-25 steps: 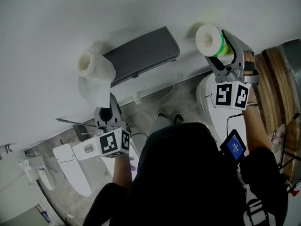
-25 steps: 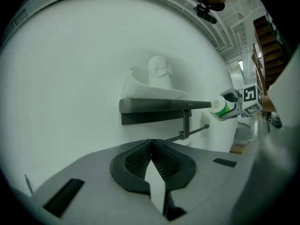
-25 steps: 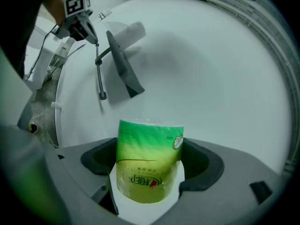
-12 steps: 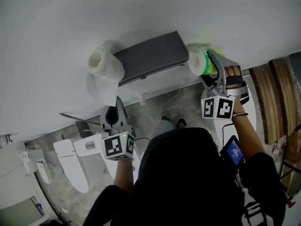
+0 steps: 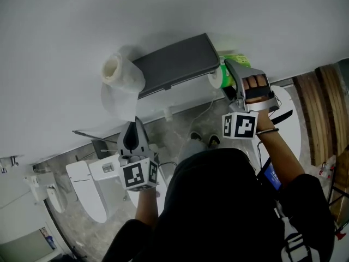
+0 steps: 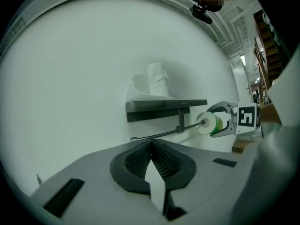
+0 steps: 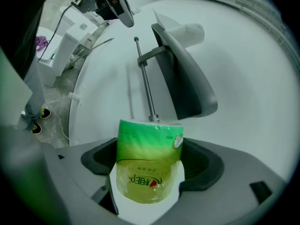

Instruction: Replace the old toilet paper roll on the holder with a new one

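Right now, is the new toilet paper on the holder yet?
Nearly. Done: the old roll sits on the shelf and the rod is bare. In hand: the right gripper holds the green-wrapped new roll at the rod's tip. To do: slide it on.

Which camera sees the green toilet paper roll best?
The right gripper view: the green roll fills the middle, clamped between the jaws. The head view shows just a part; the left gripper view shows it tiny.

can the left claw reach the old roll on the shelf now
Probably yes: the old roll sits exposed on the shelf, nothing between it and the left claw, whose jaws are shut and must open first.
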{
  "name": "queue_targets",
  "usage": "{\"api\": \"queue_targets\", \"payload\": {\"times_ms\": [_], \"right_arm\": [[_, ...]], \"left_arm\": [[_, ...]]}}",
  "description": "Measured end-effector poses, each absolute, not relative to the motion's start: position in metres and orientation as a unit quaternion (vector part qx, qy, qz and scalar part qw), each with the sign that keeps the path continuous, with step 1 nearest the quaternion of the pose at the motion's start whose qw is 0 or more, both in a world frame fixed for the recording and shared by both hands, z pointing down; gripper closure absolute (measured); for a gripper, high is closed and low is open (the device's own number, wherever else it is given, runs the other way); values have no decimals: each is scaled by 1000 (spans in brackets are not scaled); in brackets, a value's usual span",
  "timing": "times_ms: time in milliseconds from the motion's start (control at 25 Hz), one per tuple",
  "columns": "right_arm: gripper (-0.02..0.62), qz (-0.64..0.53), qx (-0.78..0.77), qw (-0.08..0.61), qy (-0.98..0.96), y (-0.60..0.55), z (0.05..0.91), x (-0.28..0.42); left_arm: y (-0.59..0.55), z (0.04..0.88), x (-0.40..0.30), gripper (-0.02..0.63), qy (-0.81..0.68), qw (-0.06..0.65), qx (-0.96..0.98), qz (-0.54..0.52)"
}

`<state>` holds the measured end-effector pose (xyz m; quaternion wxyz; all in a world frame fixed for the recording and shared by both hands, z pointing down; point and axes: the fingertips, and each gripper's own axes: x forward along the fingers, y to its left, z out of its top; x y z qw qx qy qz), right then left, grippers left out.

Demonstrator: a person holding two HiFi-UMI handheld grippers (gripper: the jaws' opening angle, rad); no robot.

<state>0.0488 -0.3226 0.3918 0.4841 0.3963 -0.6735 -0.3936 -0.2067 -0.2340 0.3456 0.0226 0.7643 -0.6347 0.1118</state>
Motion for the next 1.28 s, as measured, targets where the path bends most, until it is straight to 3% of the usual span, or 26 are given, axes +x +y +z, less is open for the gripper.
{"api": "queue_targets", "payload": {"times_ms": [440,1280], "right_arm": [[187,-430,372,464,-679,-312,382,6],[187,-480,310,486,-661,-307,385,-29]], "left_arm": [[-230,345,-195,586,-625,25,772,115],[-227,347,-185,586,-615,32,780,109]]}}
